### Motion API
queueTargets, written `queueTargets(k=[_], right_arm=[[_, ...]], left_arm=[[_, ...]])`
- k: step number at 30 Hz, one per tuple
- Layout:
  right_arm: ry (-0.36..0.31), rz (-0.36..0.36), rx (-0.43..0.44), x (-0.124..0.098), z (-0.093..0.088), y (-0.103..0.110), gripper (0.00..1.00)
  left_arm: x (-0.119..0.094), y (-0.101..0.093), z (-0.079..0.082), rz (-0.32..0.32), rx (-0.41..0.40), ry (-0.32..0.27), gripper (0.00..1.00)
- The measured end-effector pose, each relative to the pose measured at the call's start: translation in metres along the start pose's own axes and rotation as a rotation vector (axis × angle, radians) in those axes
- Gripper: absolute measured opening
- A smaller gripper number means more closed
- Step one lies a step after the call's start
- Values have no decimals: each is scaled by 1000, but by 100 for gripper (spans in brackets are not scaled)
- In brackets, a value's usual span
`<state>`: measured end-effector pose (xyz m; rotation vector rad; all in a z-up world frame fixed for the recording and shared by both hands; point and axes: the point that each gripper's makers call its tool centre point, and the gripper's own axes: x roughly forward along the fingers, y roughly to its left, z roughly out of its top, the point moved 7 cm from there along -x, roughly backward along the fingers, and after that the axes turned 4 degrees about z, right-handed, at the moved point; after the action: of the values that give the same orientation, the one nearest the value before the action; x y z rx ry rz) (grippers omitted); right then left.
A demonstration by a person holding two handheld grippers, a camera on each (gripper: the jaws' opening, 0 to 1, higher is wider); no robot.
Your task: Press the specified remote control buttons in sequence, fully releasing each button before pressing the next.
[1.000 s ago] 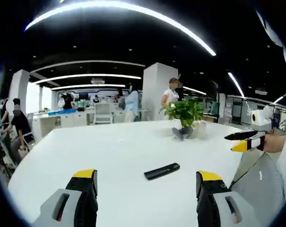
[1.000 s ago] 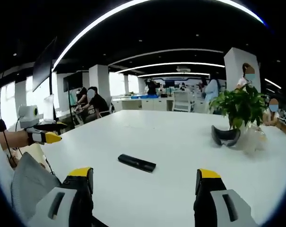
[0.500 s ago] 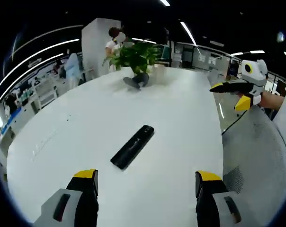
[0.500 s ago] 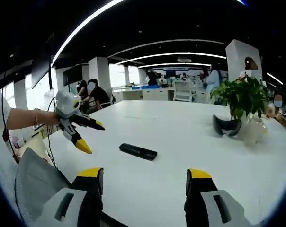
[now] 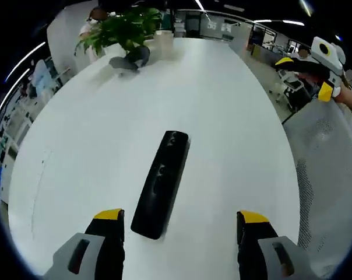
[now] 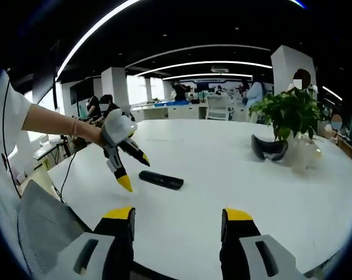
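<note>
Remote (image 5: 162, 182) on table (image 5: 234, 134) (between open tongs (image 5: 180, 224)).

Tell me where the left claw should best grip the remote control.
Likely across the narrow width of the remote control, near its middle, coming from above. It lies flat on the white table, long and slim, and the open left claw already hovers over its near end.

Open-plan office: desks (image 6: 164, 111), strip lights (image 6: 211, 63)
</note>
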<state>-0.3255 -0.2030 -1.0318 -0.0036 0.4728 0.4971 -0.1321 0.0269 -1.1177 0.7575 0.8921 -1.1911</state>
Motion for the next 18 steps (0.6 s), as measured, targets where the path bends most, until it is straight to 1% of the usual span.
queueTargets(k=[4,6,8,9,10,12,14,16,18], right_arm=[[12,-4,-10,-1,-1,-1,56],[13,-3,-10,-2,-1,0,54],[14,3,-9,-3,-2,0,53],[15,4,-10,-4,-2,0,51],[17,6,-11,-5,-3,-1,50],[15,5,-8,-8,-4,-2,44],[2,3,0,-12,-3,-4,41],[-7,-7,7,-14,-4,-6,40],[-12,-17,19,-17,-5,-9,40]], left_arm=[[15,2,9,-13,30,9,77],[20,5,11,-14,63,25,74],[23,8,11,-10,73,41,71],[24,10,13,-18,41,27,67],[24,17,16,-7,50,18,63],[25,24,18,-2,33,4,52],[24,29,20,1,43,12,44],[24,29,20,2,60,17,32],[24,26,21,-13,103,14,26]])
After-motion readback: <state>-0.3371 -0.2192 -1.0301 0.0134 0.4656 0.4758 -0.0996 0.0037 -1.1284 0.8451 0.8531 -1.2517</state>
